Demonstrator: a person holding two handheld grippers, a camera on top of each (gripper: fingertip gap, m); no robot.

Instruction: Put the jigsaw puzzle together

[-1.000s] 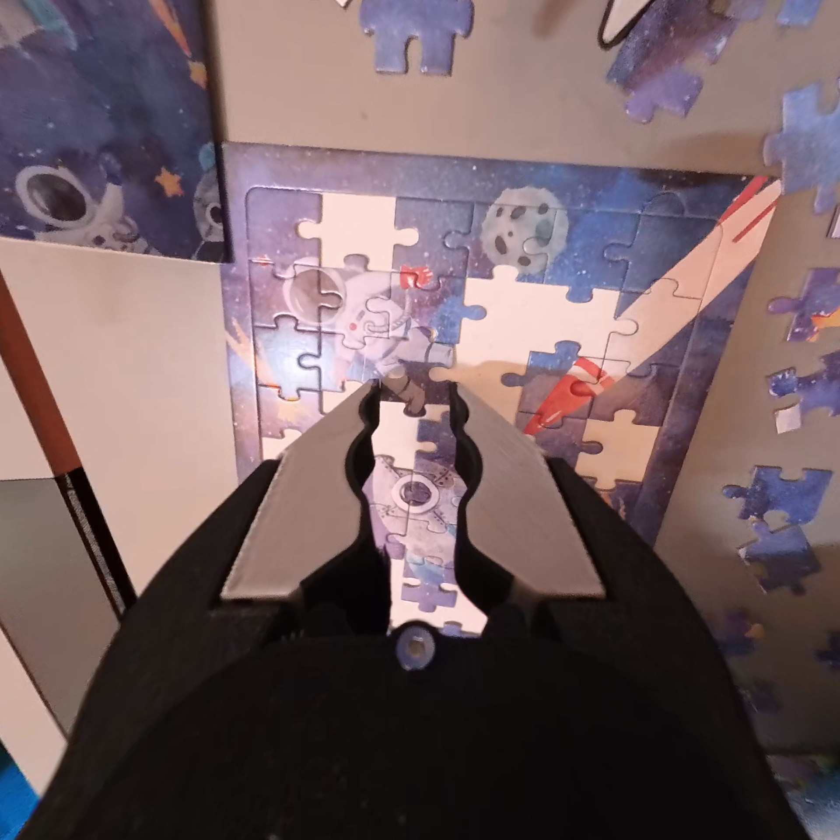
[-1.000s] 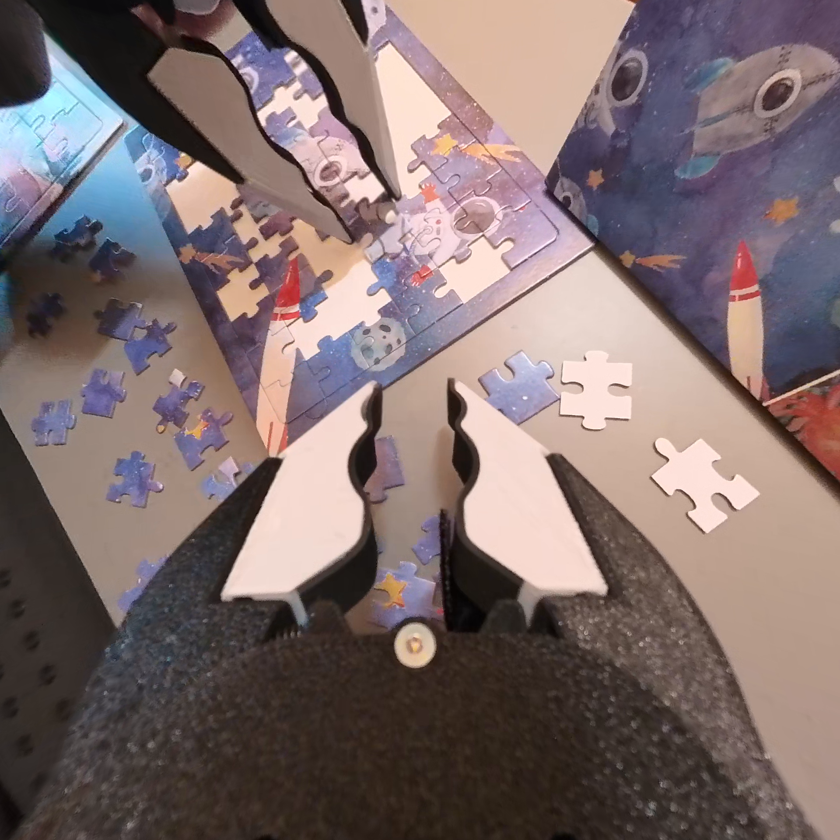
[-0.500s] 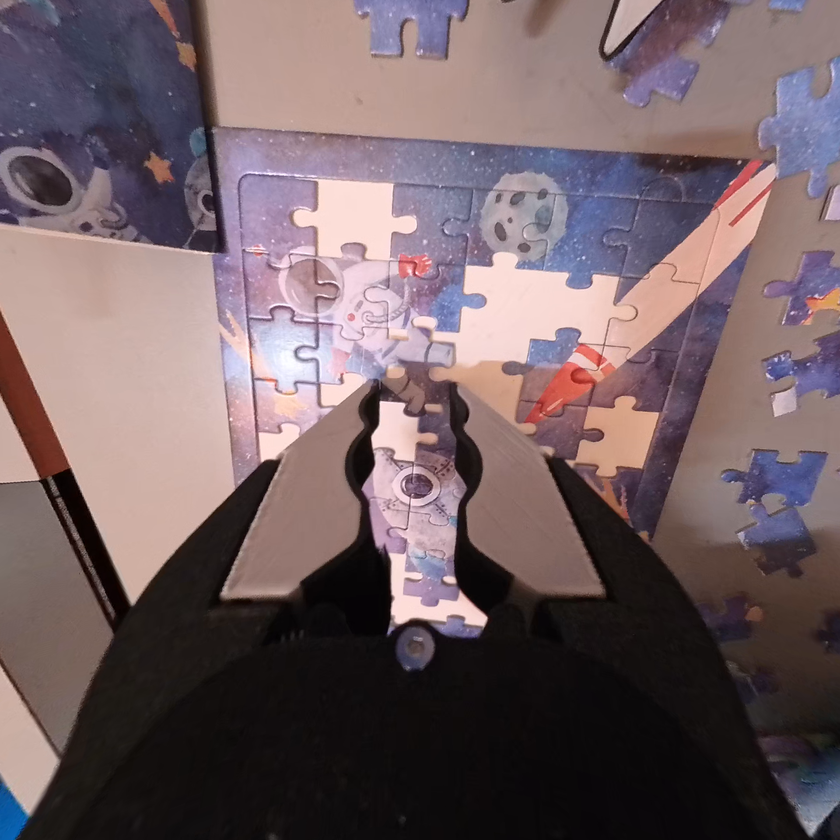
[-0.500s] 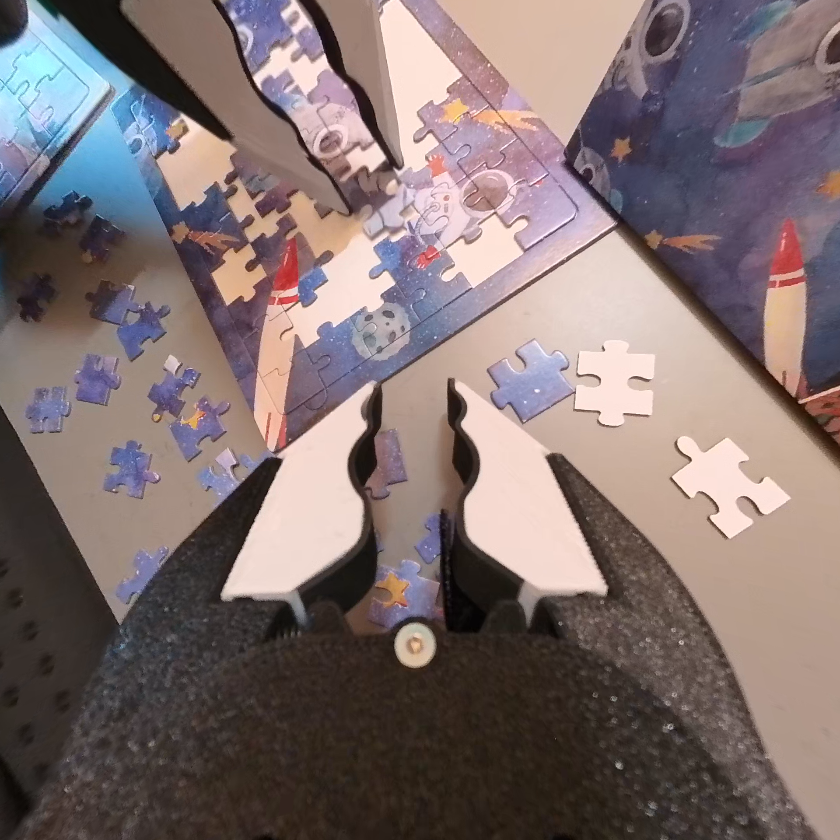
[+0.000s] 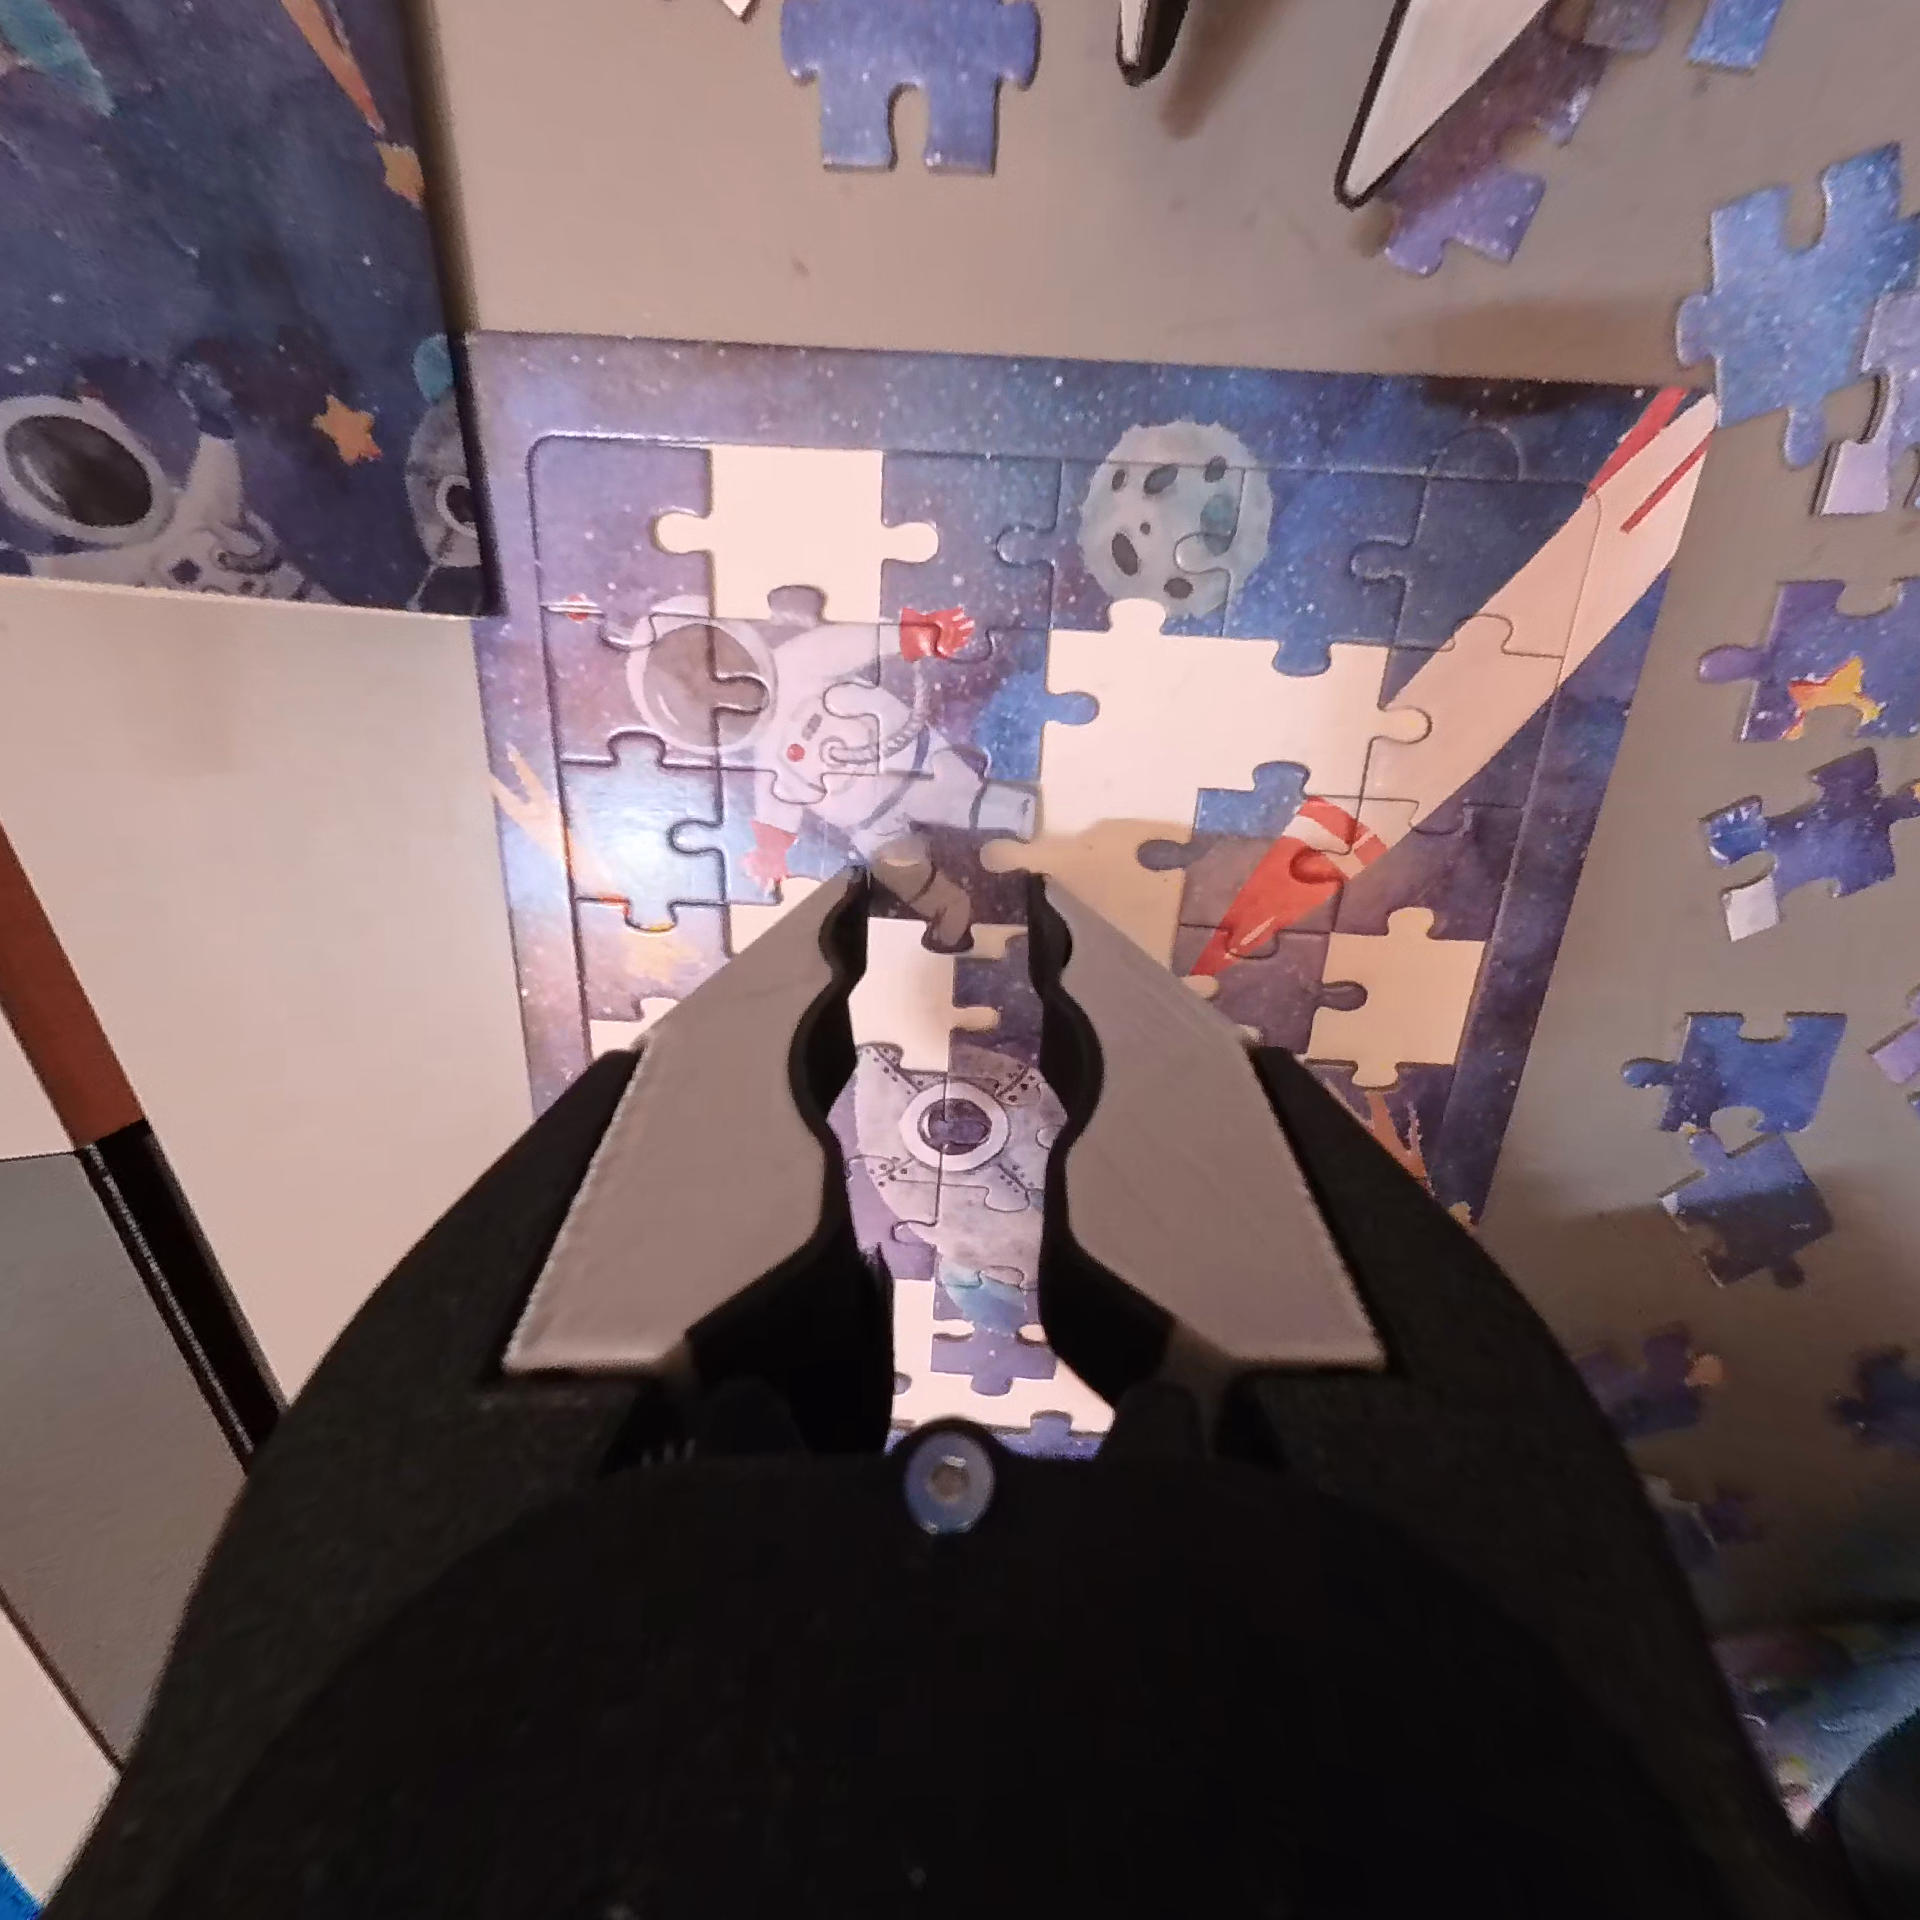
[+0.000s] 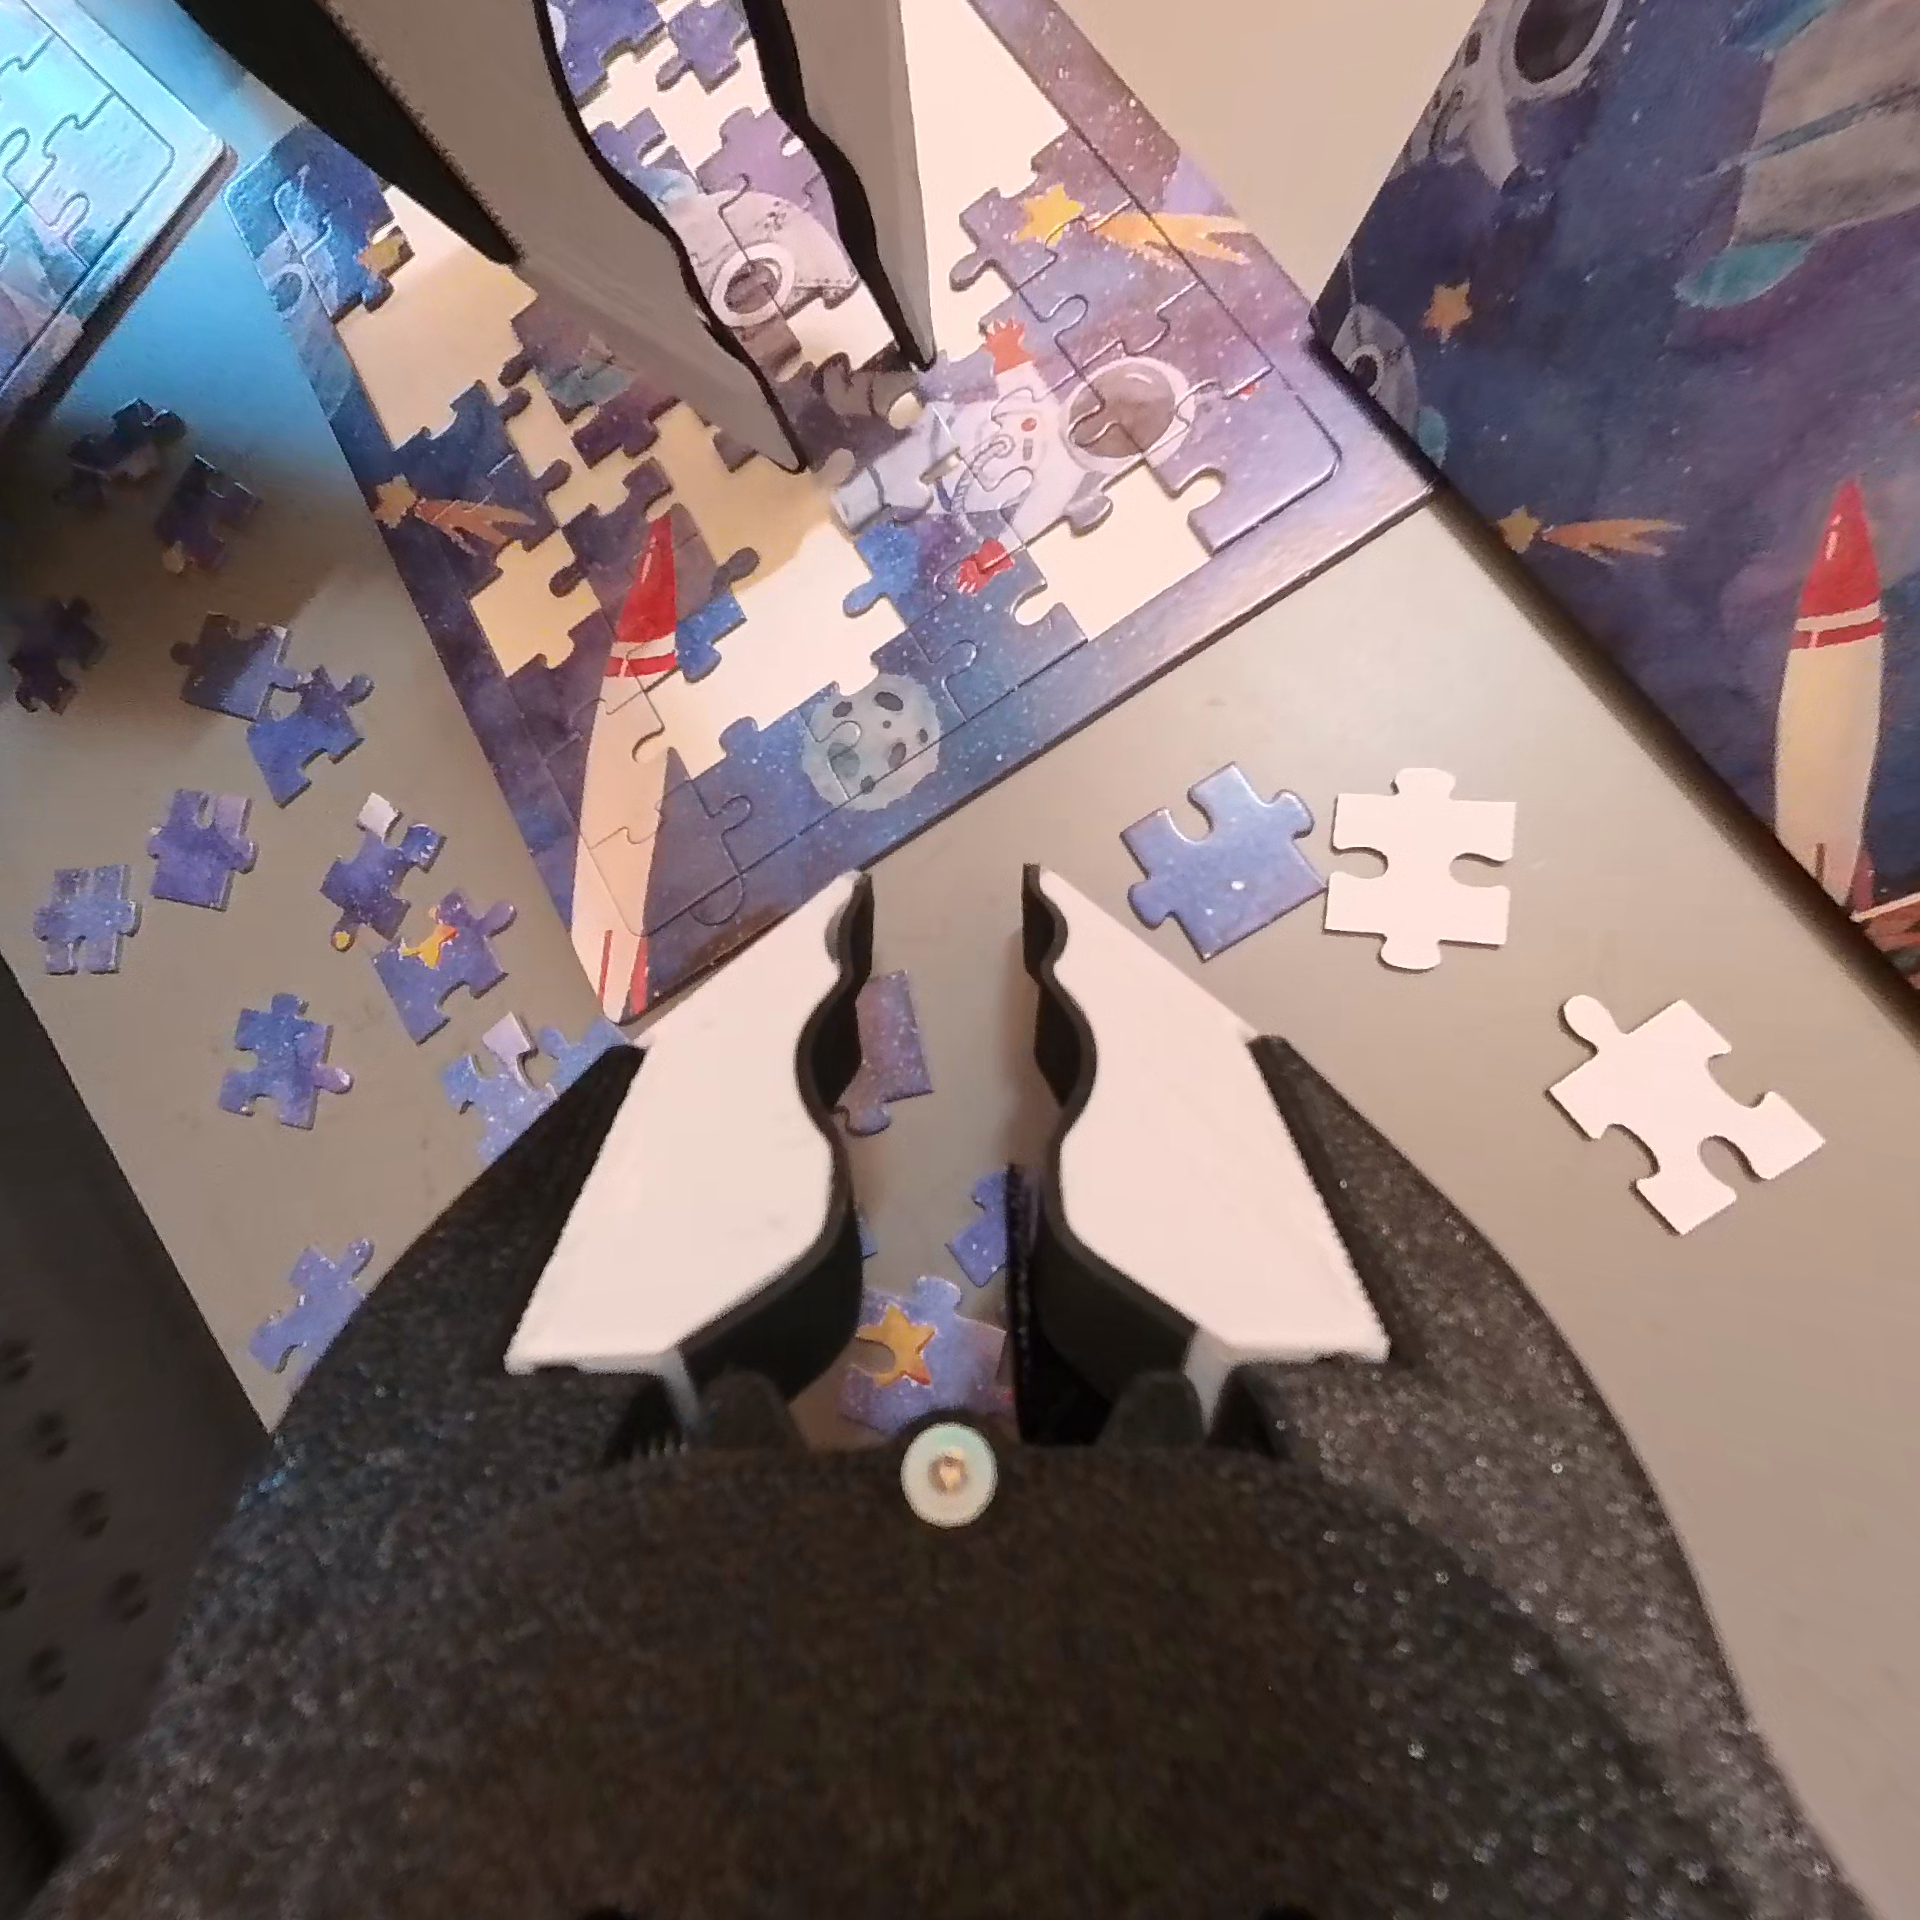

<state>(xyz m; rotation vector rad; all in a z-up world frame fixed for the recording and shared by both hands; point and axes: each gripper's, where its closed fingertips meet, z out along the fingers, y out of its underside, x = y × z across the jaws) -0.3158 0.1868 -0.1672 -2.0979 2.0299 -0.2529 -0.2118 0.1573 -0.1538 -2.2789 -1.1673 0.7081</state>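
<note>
The space jigsaw board (image 5: 1039, 384) lies on the grey table, partly filled, with several white gaps. My left gripper (image 5: 945, 883) is low over its middle, its tips touching the two sides of a dark puzzle piece (image 5: 925, 899) by the astronaut's legs. The right wrist view shows the same gripper (image 6: 857, 410), piece (image 6: 862, 395) and board (image 6: 1195, 613). My right gripper (image 6: 943, 894) is open and empty above the table just off the board's near edge. Its tips also show at the top of the left wrist view (image 5: 1242, 135).
A blue loose piece (image 6: 1226, 862) and two face-down white pieces (image 6: 1423, 868) (image 6: 1683, 1112) lie right of my right gripper. Several blue pieces (image 6: 281, 1060) are scattered on the left. A printed picture sheet (image 6: 1662, 416) lies at the right, another puzzle board (image 6: 83, 177) at the far left.
My right gripper has moved closer to the board. My left gripper has stayed over the same spot with the dark piece between its tips.
</note>
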